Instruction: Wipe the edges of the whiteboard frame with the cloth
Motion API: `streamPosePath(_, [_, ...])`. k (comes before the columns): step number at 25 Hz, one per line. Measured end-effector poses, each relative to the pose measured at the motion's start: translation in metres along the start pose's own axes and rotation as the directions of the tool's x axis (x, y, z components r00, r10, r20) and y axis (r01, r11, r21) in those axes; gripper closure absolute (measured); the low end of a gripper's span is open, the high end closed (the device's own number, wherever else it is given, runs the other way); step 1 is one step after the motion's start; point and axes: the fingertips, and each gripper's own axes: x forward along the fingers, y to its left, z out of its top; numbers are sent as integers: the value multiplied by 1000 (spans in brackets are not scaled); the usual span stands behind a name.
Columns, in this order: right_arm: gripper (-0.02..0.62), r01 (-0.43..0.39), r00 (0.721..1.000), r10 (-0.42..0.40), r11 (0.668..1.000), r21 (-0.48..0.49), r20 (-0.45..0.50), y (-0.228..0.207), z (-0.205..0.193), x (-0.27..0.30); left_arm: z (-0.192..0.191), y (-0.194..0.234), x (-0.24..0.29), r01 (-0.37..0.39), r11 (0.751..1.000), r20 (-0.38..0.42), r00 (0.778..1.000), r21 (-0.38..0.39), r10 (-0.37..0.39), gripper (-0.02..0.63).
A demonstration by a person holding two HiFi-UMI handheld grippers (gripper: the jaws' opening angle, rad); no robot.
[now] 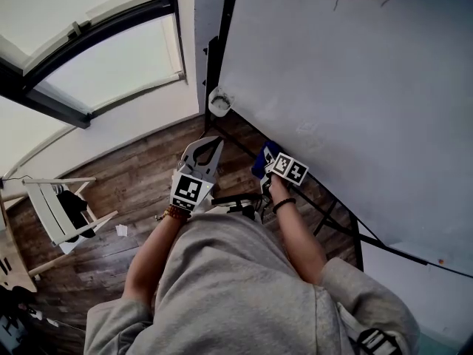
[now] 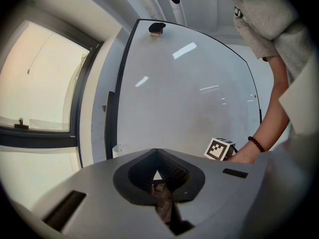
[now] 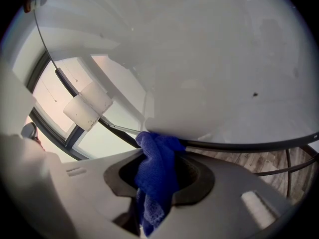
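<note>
Head view: the right tool [image 1: 270, 161] presses the blue cloth [image 1: 263, 157] to the bottom edge of the whiteboard frame [image 1: 228, 28], near the lower corner of the whiteboard [image 1: 355, 95]. The left tool [image 1: 208, 148] hangs just beside it, over the wooden floor [image 1: 133, 176].

Left gripper view: its jaws are closed together on nothing.

Right gripper view: the jaws are clenched on the cloth's middle. It looks soft, light and prone to bunching, so a thick fold is likely the best hold. The contact itself is hidden behind the cloth, and the frame's far run is cut off.
</note>
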Motion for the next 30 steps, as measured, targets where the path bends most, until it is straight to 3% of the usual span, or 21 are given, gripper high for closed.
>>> streamPosePath(16, [459,-49,999,48,999,-10,-23,53,2,34,-2,43,-32,-109,994,8,994,-11,109,598])
streamPosePath(30, [459,-55,998,55,998,1,-32,80,5,51,1,65,-38,-154,988,15,988,-9,154,598])
